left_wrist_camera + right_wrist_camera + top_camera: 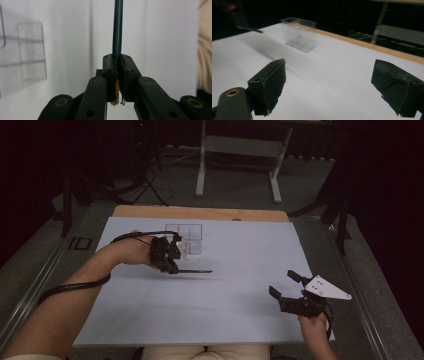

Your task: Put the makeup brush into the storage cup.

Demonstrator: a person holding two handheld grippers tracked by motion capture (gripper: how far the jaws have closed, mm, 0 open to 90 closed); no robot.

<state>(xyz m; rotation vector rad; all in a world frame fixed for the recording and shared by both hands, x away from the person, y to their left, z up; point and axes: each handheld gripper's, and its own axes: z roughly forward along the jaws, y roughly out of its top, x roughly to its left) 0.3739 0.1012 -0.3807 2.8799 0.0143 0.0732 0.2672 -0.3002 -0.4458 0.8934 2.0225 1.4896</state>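
Observation:
My left gripper (175,268) hovers over the left middle of the white table sheet (225,310), shut on a slim dark pencil (197,271) that sticks out level to the right. In the left gripper view the pencil (117,30) runs straight up from the closed jaws of the left gripper (119,65), with a yellowish end showing low between the pads. A clear box with compartments (186,237) stands just behind this gripper, and it appears as a box (31,50) at the left. My right gripper (282,282) is open near the front right with nothing between its jaws; it (333,75) faces the box (298,30).
The table's wooden back edge (200,213) borders the sheet. A grey stand (240,150) is on the floor beyond it. Dark tripod legs (145,185) are at the back left. The person's forearm (75,290) crosses the left front of the sheet.

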